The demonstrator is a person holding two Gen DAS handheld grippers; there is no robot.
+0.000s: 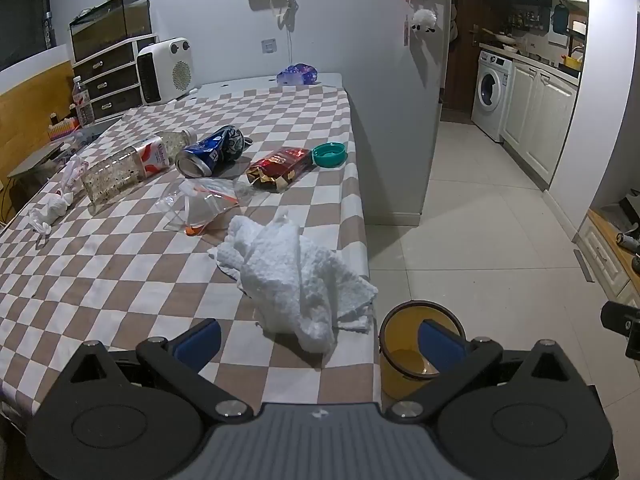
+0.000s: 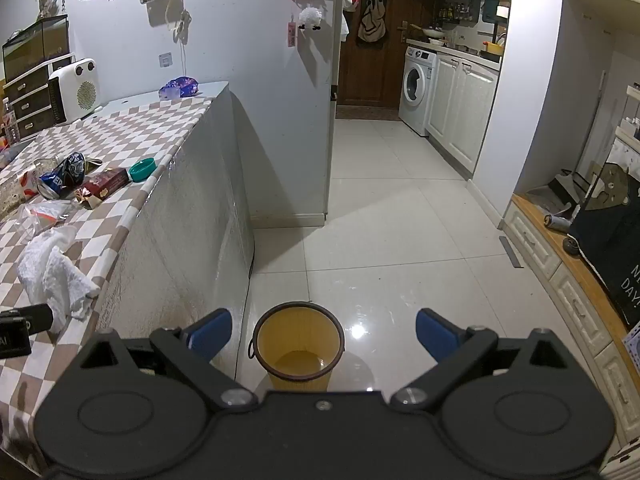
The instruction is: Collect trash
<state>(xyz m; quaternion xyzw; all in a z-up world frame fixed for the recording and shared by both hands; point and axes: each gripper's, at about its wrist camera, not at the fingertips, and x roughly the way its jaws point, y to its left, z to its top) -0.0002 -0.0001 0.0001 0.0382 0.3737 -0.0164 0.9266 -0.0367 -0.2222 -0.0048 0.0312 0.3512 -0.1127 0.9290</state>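
Trash lies on the checkered table (image 1: pixel 100 272): a crumpled white paper towel (image 1: pixel 296 276) near the front edge, a clear plastic bag (image 1: pixel 200 204), a crushed blue can (image 1: pixel 212 152), a red snack wrapper (image 1: pixel 280 168), a teal lid (image 1: pixel 329 154), a clear plastic bottle (image 1: pixel 128 164) and small white tissues (image 1: pixel 50 208). My left gripper (image 1: pixel 320 340) hovers open just short of the paper towel. A yellow bin (image 2: pixel 299 346) stands on the floor beside the table, seemingly with nothing in it. My right gripper (image 2: pixel 324 334) hangs open above the bin. The paper towel (image 2: pixel 52 272) also shows at left there.
A white heater (image 1: pixel 166 70), a drawer unit (image 1: pixel 108 76) and a water bottle (image 1: pixel 83 102) stand at the table's far end. A wall corner (image 1: pixel 404 120) borders the table's right side. Tiled floor (image 2: pixel 400 240) runs toward a washing machine (image 2: pixel 418 88) and kitchen cabinets (image 2: pixel 460 116).
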